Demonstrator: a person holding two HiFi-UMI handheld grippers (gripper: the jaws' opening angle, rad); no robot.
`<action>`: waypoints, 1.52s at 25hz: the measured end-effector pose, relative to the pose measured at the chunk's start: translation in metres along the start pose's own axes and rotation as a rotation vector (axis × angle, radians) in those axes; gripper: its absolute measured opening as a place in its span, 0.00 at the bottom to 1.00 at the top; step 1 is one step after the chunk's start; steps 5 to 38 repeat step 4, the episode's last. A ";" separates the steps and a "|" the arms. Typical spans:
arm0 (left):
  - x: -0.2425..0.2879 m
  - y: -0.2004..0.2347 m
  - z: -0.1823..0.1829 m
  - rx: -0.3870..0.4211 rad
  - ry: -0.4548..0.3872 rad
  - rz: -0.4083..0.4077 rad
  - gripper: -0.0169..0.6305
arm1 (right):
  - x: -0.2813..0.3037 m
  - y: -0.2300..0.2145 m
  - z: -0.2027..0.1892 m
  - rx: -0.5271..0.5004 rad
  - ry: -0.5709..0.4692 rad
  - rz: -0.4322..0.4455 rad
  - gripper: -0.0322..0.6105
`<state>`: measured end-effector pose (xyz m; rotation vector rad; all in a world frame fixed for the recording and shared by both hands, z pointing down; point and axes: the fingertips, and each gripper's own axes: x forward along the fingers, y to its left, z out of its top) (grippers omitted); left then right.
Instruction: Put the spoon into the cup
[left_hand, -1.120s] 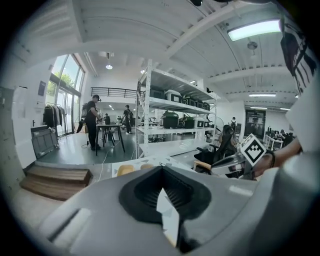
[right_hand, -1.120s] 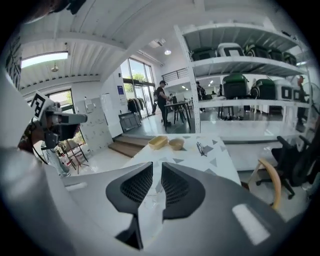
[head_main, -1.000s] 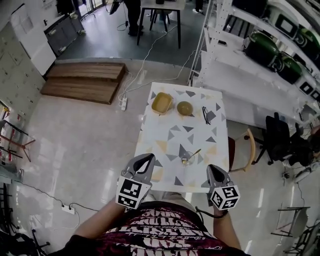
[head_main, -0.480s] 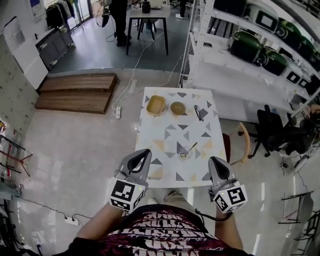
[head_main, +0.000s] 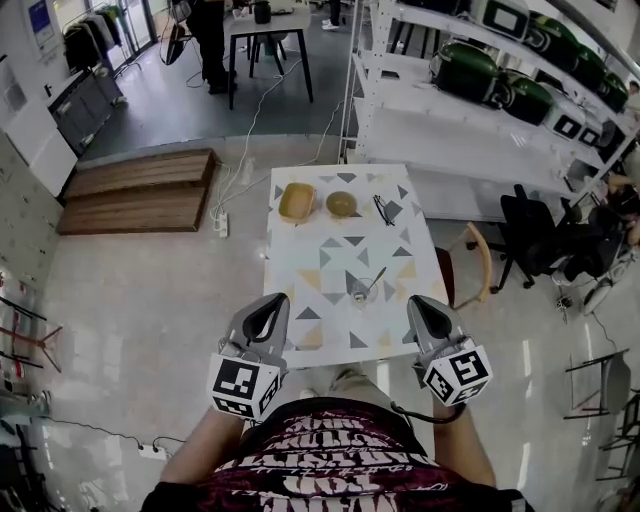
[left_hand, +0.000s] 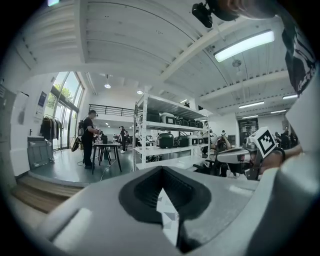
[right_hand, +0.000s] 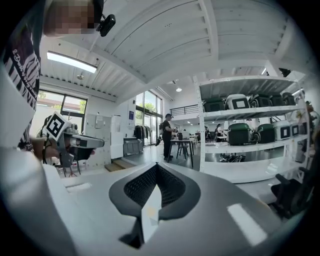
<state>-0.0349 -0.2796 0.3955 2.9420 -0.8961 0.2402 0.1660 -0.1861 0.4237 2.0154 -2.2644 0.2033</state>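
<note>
Resting inside cup on table: spoon, handle leaning over rim. Location: ahead of left tongs and right tongs, between them, nearer right. Both tongs closed, empty, apart from cup. Task judged complete; nothing left.

From your head cam the cup and spoon are tiny, so there's no telling how deep the spoon sits. That dark thing at the tabletop's far right is too small to name. Your left hand-held gripper and right hand-held gripper cover the tabletop's near corners.
</note>
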 end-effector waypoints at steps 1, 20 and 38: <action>0.000 0.001 -0.001 -0.001 0.001 0.000 0.03 | 0.002 0.001 0.000 0.000 0.000 0.001 0.09; 0.001 0.004 -0.006 -0.006 0.008 -0.002 0.03 | 0.007 0.003 0.000 -0.004 0.000 0.002 0.09; 0.001 0.004 -0.006 -0.006 0.008 -0.002 0.03 | 0.007 0.003 0.000 -0.004 0.000 0.002 0.09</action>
